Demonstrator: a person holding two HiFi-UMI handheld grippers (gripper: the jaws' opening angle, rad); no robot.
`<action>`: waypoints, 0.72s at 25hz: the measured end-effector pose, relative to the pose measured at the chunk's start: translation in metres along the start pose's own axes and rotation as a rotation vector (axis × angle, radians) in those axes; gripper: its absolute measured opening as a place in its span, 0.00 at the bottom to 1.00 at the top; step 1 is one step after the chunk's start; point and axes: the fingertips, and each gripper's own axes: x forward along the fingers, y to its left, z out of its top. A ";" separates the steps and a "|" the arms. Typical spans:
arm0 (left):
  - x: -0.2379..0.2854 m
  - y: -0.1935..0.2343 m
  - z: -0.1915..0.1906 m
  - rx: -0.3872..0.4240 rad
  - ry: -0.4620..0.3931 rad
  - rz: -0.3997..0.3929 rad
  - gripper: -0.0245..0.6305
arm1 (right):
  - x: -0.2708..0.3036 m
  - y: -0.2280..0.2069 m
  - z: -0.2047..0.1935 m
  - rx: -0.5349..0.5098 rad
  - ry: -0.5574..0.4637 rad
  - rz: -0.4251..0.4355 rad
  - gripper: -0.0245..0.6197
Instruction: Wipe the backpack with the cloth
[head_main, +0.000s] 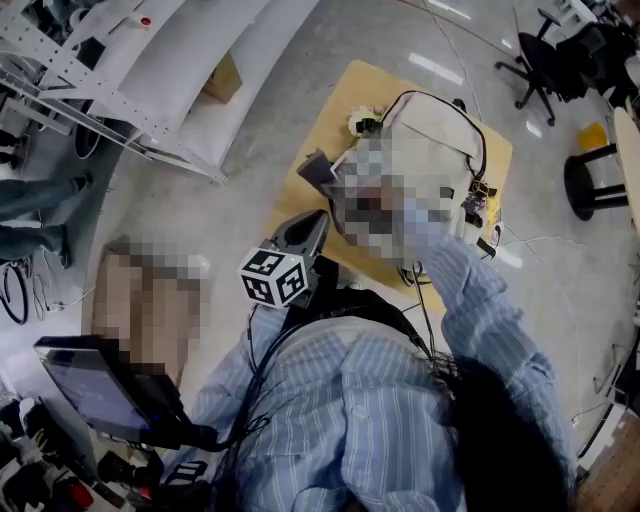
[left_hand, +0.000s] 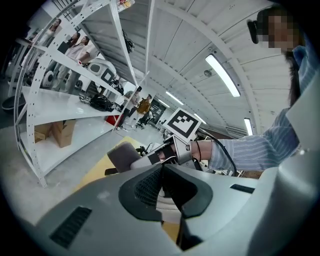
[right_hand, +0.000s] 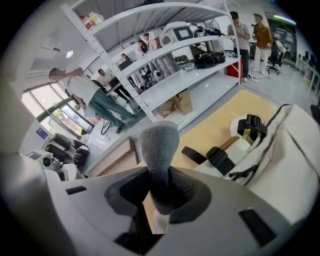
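The left gripper (left_hand: 161, 175), its jaws pressed together on nothing, hangs by the near edge of the wooden table (head_main: 352, 92), while the right gripper (right_hand: 159, 195) pinches an upright grey cloth (right_hand: 159, 142) near the cream backpack (right_hand: 295, 165) lying on that table.

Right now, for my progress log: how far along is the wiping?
Done: the right hand-held gripper is shut on the cloth. In hand: cloth held beside the backpack, not touching it. Left: apparently the wiping itself; the left hand-held gripper is shut, empty.
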 end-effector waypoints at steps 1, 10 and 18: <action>0.000 -0.003 -0.001 0.001 0.000 0.000 0.06 | -0.002 0.004 -0.002 0.015 -0.006 0.021 0.20; -0.027 -0.011 -0.019 0.014 0.009 -0.001 0.06 | -0.001 0.041 -0.025 0.117 -0.080 0.083 0.20; -0.028 -0.027 -0.033 0.041 0.043 -0.036 0.06 | -0.037 0.037 -0.044 0.308 -0.214 0.108 0.20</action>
